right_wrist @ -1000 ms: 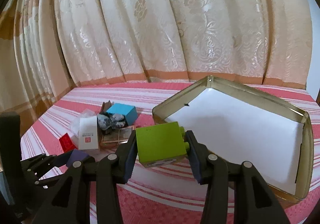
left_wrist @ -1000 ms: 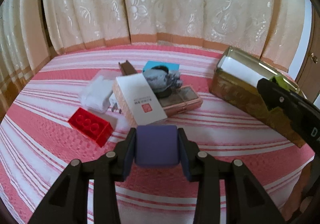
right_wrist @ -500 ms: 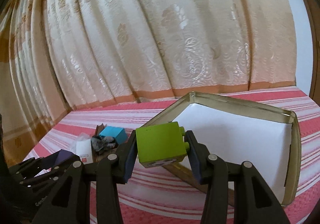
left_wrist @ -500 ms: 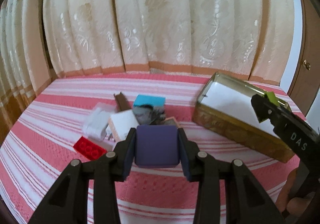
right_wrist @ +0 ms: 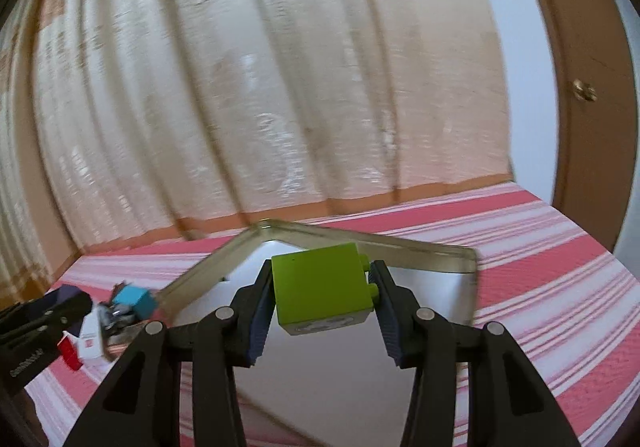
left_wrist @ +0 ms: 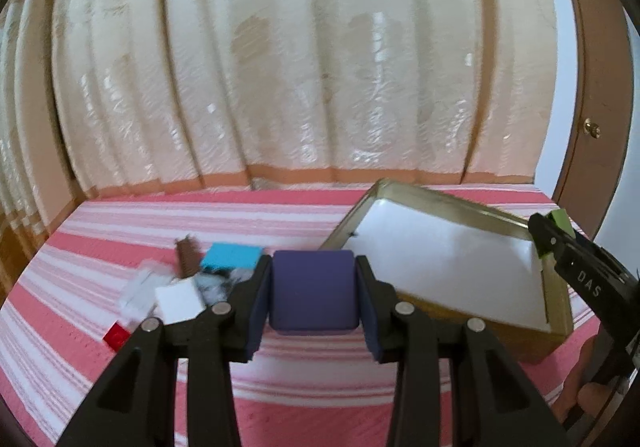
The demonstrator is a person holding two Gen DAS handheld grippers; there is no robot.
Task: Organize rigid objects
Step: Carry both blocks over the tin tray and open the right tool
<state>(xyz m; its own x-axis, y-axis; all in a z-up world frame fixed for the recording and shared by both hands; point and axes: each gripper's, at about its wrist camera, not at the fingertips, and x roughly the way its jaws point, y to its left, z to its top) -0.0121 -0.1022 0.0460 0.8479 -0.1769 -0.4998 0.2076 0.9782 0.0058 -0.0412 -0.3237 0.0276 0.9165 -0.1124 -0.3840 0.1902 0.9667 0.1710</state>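
Right gripper: clamped on green block, now carried over white-lined tin rather than short of it. Left gripper: clamped on purple block, raised and swung away from pile toward tin. Both blocks near release, likely.

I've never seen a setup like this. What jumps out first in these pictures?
Two bright blocks stand out, each pinched in a hand-held gripper: a purple block in the left hand-held gripper and a lime-green block in the right hand-held gripper. Beyond them an open gold tin with a white lining lies on the pink-striped bedspread, with a small heap of objects to its left.
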